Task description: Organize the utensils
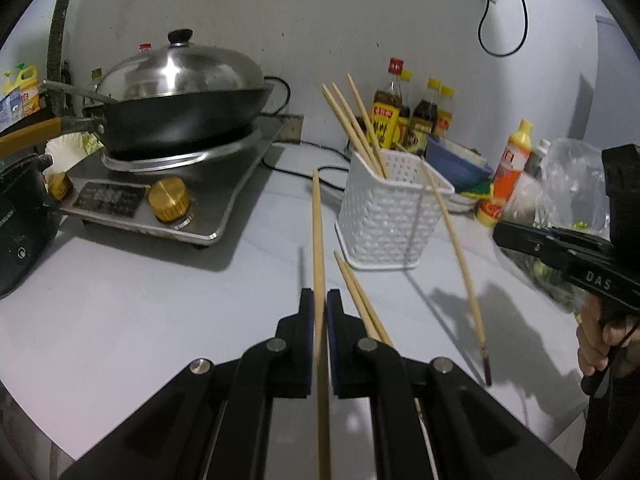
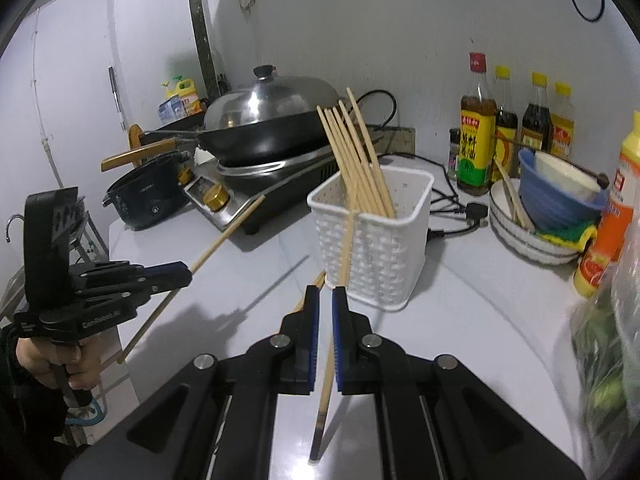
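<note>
Grey wall (image 1: pixel 320 20) (stained), white counter (image 1: pixel 160 320)

Left gripper (image 1: pixel 320 300) is clamping a chopstick (image 1: pixel 318 240); its lower end is running off the bottom edge of the left wrist view. Two loose chopsticks (image 1: pixel 356 292) are disappearing behind the right finger. Basket (image 2: pixel 376 240) wall is hiding the standing chopsticks' (image 2: pixel 356 152) lower ends. Bag of greens (image 2: pixel 612 340) is blurring at the right edge, contents unreadable. Bottle labels (image 2: pixel 476 144) are too small to read.
</note>
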